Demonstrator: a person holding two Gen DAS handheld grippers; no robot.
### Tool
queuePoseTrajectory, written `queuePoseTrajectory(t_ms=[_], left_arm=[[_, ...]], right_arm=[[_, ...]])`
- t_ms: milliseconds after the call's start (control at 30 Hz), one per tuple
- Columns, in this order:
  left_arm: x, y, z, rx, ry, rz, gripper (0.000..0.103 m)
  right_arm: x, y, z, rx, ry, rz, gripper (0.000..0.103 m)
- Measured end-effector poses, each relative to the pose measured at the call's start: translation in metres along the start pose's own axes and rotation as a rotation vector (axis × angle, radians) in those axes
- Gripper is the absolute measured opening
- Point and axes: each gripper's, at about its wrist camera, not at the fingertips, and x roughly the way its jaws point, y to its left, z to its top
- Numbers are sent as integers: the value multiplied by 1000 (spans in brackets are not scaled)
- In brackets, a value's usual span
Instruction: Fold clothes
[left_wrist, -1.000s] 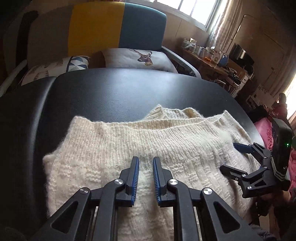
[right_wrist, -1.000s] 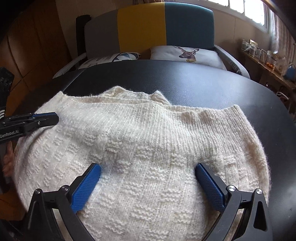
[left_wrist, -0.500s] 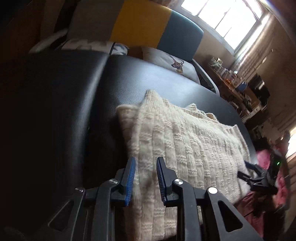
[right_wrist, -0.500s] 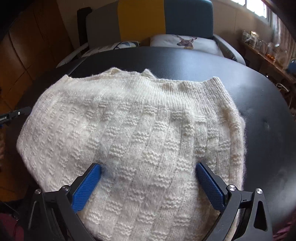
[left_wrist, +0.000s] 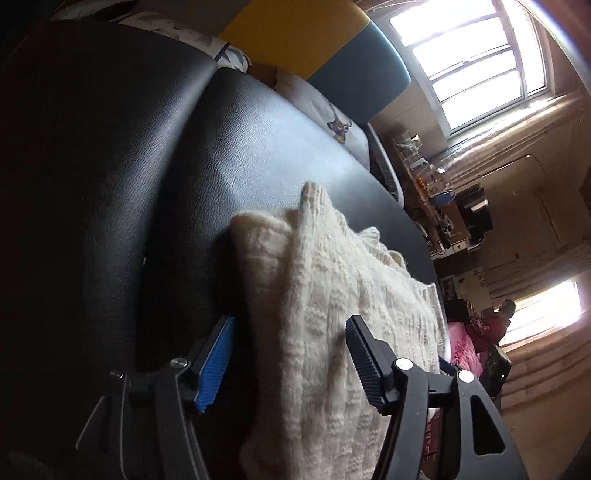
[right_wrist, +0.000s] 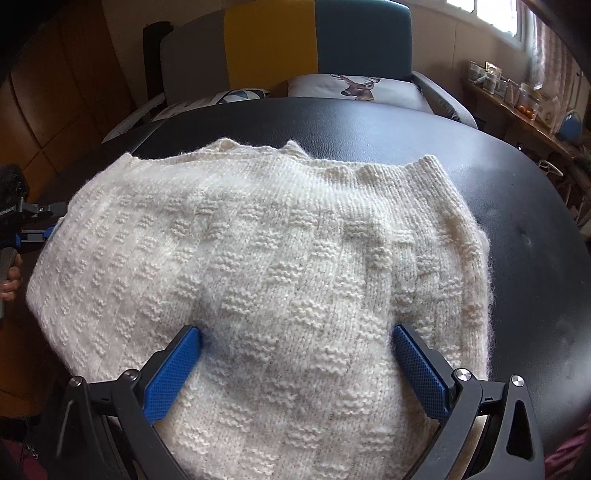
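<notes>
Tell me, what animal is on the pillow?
A deer head with antlers on the pillow, clearest in the right wrist view.

Bare black worktop (right_wrist: 517, 206) beyond and right of folded sweater (right_wrist: 258, 258); sofa (right_wrist: 314, 44) blocks far edge; cluttered shelf (right_wrist: 524, 107) right.

a cream sweater (right_wrist: 266, 266) knitted in a raised basket-weave check lies on a black leather-look table (right_wrist: 517, 206). behind, a chair back (right_wrist: 288, 40) in grey, yellow and teal panels, with a white cushion (right_wrist: 354, 88) bearing a brown deer's head. gripper pads (right_wrist: 170, 373) are blue.
</notes>
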Motion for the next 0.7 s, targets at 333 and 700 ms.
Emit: queuePoseTrajectory(t_ms=[333,700], left_arm=[[26,-21,2,159,10,25,33],[7,-41,35,237,-41,220,16]], right_arm=[[-2,1,1,17,6,0,103],[-29,-8,15,0,-5,217,103]])
